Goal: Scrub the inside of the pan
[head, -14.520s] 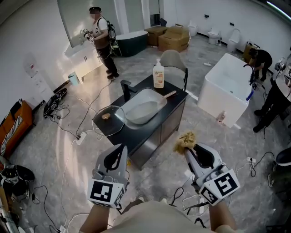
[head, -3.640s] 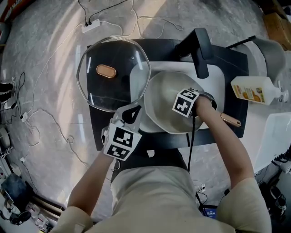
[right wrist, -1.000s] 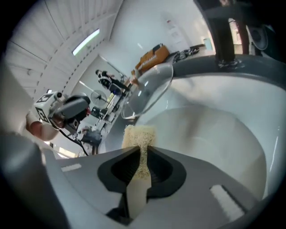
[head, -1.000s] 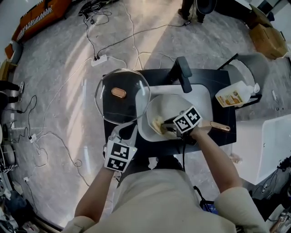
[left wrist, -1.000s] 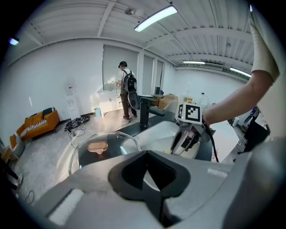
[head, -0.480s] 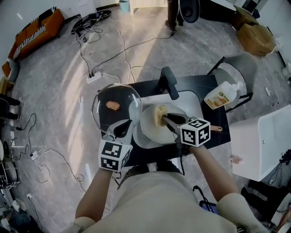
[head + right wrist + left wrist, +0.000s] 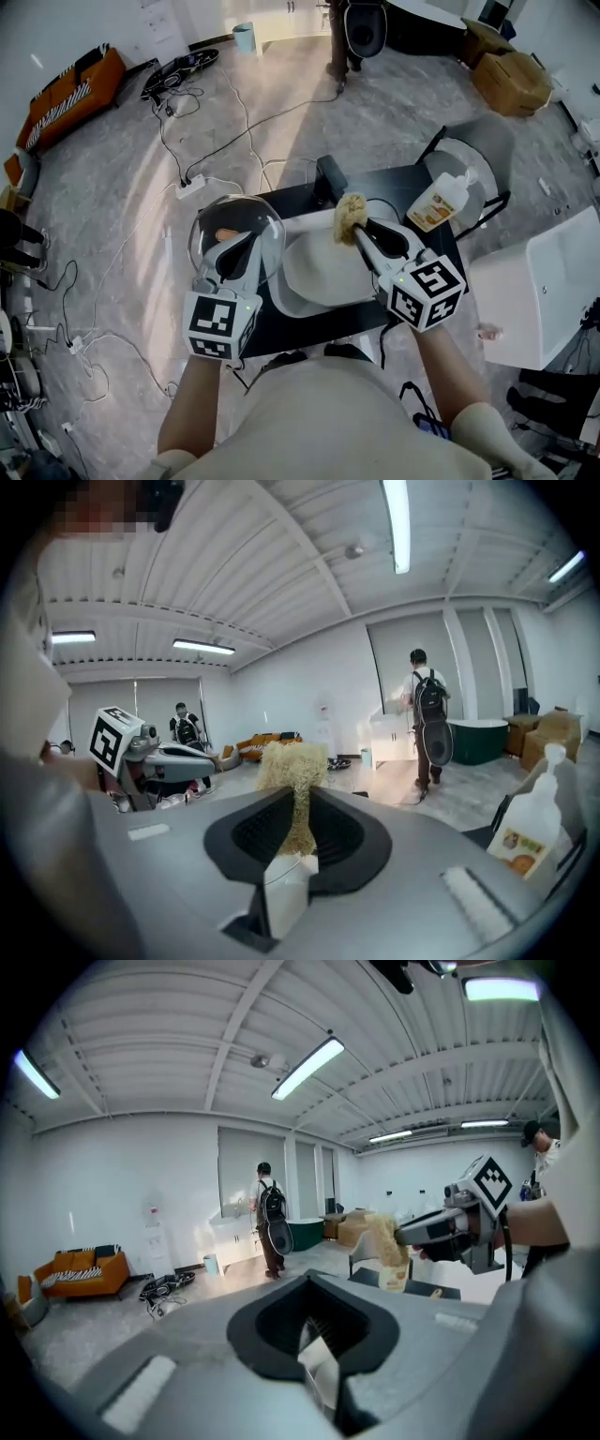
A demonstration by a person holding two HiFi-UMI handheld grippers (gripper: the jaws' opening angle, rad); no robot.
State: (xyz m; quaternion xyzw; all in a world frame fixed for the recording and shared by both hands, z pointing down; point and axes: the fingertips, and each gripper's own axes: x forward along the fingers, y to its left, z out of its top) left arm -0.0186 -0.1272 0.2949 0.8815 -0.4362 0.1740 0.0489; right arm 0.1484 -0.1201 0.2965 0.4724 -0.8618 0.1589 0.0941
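The pan (image 7: 314, 277) sits in the sink at the middle of the head view, its pale inside facing up and bare, with the dark counter (image 7: 281, 323) around it. Nothing touches it now. Your scrubber (image 7: 350, 212) hangs in the air over the pan's far rim, towards the upper middle of the frame and clear of the metal. So the scrubbing step looks paused or just ended, and I can't judge from here how clean the inside is. If more is needed, tip your right gripper (image 7: 357, 231) down, press the scrubber onto the pan floor and work it round the wall.

That gripper's jaws are pinched narrow on the scrubber's lower part, and its frayed head sticks out past the tips. Your left gripper (image 7: 246, 242), at left of centre, has its jaws drawn together with nothing between them. It hovers over the glass lid (image 7: 202, 246), which lies beside the pan. The soap bottle (image 7: 439, 202) stands at the counter's upper right.
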